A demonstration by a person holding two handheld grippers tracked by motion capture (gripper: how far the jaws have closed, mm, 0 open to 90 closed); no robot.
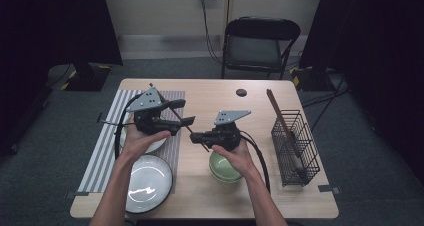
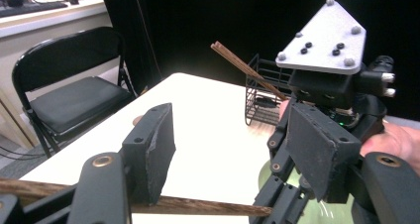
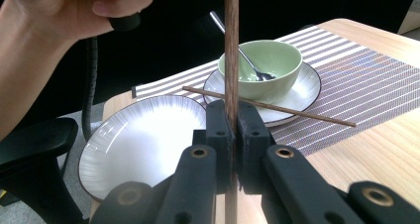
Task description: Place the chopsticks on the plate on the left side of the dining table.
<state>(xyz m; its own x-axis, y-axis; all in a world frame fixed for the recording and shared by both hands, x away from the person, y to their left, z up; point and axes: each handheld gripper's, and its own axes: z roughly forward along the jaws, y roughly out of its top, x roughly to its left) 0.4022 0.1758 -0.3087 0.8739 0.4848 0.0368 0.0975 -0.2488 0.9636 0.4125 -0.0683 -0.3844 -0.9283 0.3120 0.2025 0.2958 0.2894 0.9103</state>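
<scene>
My right gripper (image 1: 196,136) (image 3: 231,111) is shut on a brown wooden chopstick (image 1: 176,114) (image 3: 231,45), which stands upright between its jaws in the right gripper view. My left gripper (image 1: 184,112) (image 2: 233,135) is open, its jaws wide apart on either side of the same chopstick (image 2: 198,205). A second chopstick (image 3: 277,106) lies across a white plate (image 3: 307,85) and the striped placemat (image 1: 107,136) (image 3: 366,70). On that plate stands a green bowl (image 3: 267,60) with a metal spoon (image 3: 242,55) in it.
An empty white plate (image 1: 147,183) (image 3: 143,144) sits at the front left. Another green bowl (image 1: 225,168) is under my right hand. A black wire basket (image 1: 295,146) (image 2: 260,92) with more chopsticks (image 1: 277,111) stands at the right. A folding chair (image 1: 260,43) is beyond the table.
</scene>
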